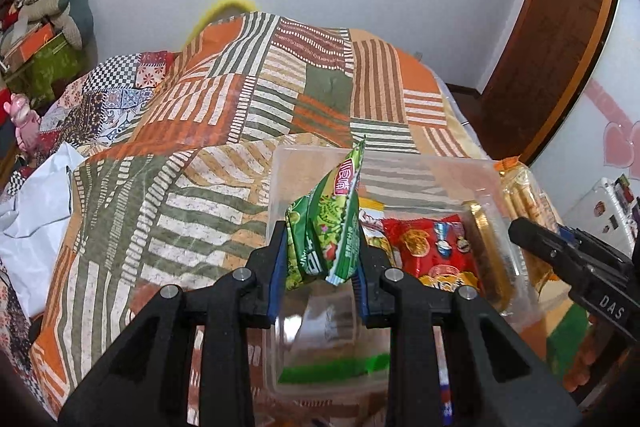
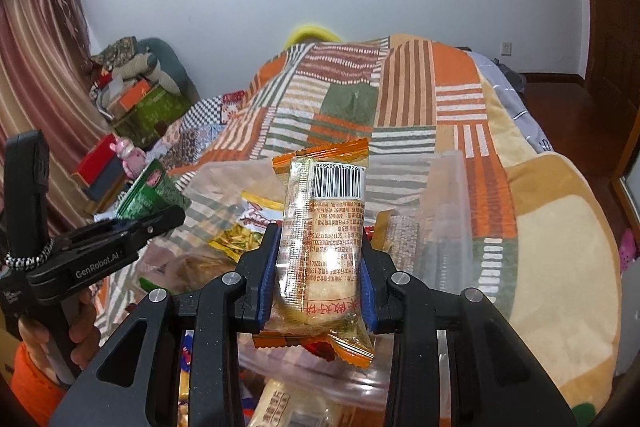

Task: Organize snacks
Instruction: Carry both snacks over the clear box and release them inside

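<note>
My left gripper [image 1: 320, 259] is shut on a green snack packet [image 1: 326, 227] and holds it upright over the near left part of a clear plastic box [image 1: 280, 183]. In the box lie a red snack packet [image 1: 432, 247] and a gold-edged packet [image 1: 486, 251]. My right gripper [image 2: 318, 267] is shut on a clear orange-edged cracker packet [image 2: 324, 227] with a barcode, held above the same clear box [image 2: 452, 187]. The left gripper [image 2: 160, 219] with the green packet [image 2: 152, 195] shows at the left of the right wrist view. The right gripper [image 1: 532, 231] shows at the right of the left wrist view.
The box stands on a bed with an orange, green and white striped blanket [image 1: 200, 147]. A white plastic bag [image 1: 36, 211] lies at the left. Yellow snack packets [image 2: 244, 227] lie in the box. Boxes and a pink toy [image 2: 128, 153] stand beside the bed. A wooden door [image 1: 552, 39] is at the right.
</note>
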Demonstrator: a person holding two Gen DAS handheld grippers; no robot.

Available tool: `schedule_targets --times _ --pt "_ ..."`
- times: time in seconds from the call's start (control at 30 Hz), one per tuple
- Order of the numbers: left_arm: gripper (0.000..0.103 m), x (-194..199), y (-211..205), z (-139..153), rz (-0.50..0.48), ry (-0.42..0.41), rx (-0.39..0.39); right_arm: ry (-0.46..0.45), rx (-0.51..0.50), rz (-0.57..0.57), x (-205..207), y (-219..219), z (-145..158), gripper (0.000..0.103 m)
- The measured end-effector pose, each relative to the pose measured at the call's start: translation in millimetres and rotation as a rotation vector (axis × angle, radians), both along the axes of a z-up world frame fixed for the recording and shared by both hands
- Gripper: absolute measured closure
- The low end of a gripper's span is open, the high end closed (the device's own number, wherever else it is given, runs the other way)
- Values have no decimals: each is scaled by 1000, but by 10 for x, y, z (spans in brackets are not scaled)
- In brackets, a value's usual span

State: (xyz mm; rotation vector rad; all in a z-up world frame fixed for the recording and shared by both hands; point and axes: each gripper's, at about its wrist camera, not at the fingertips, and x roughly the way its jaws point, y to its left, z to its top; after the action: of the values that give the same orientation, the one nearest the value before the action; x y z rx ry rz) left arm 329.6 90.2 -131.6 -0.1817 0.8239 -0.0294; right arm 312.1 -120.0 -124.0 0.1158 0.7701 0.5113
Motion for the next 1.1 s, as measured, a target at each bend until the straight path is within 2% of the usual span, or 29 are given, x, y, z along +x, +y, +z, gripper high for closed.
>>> schedule_targets --times 0.17,0.27,0.47,0.57,0.7,0.93,1.1 --pt "75 103 -7 -70 2 14 7 36 -13 12 68 36 -91 72" --pt "72 123 -17 -97 3 25 3 55 -22 21 80 66 -140 72" --pt "51 95 -59 -56 -25 21 -6 76 -51 24 76 103 -199 71" --pt "42 20 -117 17 -32 -6 30 72 -55 20 67 91 -186 70" --pt "37 -149 -188 163 -36 -62 93 51 -65 18 -2 68 -121 63" --pt "34 -435 -133 385 -30 -103 72 1 -55 16 -191 -29 72 58" --pt "32 -668 -86 498 -32 -119 58 -49 -65 16 -394 -85 211 45"
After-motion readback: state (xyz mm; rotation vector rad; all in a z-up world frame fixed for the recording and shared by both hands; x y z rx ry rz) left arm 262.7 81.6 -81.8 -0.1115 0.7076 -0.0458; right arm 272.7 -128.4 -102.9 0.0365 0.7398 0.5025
